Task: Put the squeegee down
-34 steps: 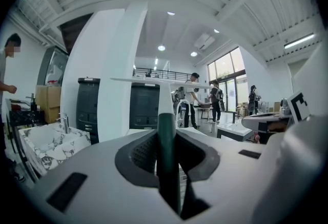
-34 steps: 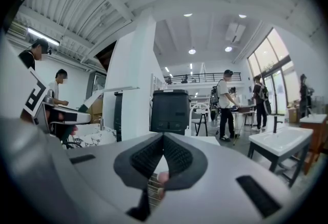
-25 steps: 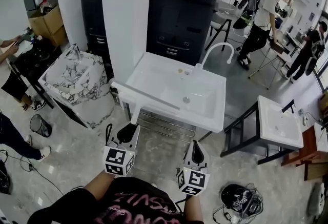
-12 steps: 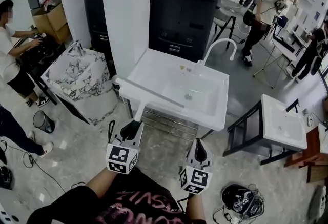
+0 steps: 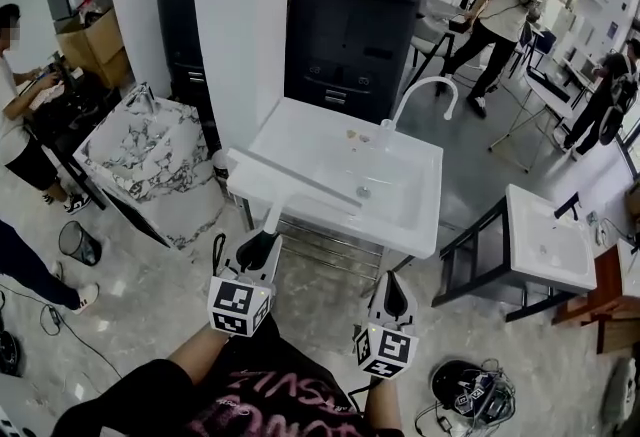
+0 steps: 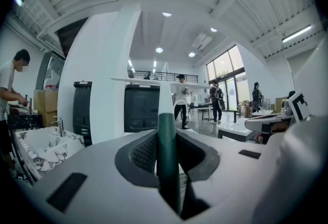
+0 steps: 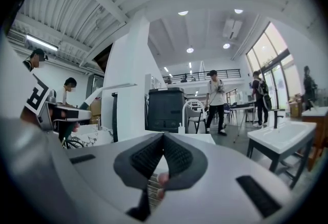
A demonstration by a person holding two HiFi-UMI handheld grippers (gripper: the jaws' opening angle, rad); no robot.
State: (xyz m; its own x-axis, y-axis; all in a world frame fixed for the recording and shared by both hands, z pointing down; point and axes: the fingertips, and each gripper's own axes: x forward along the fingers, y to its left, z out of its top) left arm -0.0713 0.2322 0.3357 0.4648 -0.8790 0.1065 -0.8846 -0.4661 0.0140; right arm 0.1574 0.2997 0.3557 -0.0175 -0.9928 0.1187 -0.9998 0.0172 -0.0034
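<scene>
At the left edge of the head view, a person (image 5: 14, 95) stands by a dark bench. A marble-patterned sink (image 5: 150, 160) sits just to the right of that person.

Your left gripper (image 5: 262, 247) is in the lower centre of the frame, pointing up the frame toward the white sink (image 5: 335, 217). In the left gripper view, its fingers (image 6: 143, 154) are closed on the squeegee (image 6: 166, 166). They clamp the dark green part of the handle, which runs upright between the ribbed pads. Above the grip the handle turns white and ends in a long, thin blade across the top.

In the head view, the squeegee (image 5: 290, 180) rises from the left gripper. Its blade lies diagonally over the left front corner of the white sink, from the rim at left toward the basin at right. You cannot tell from these views whether the blade touches the sink. The white faucet (image 5: 425, 93) arches over the far side of the basin, and a black cabinet (image 5: 350, 35) stands behind it.

Your right gripper (image 5: 388, 299) is lower and to the right, below the front edge of the white sink and well apart from the squeegee. In the right gripper view, its fingers (image 7: 177, 159) are pressed together at the tips with nothing between them.

A second white sink (image 5: 545, 247) on a dark frame stands at the right of the frame. Another person (image 5: 503, 5) walks at the upper right.
</scene>
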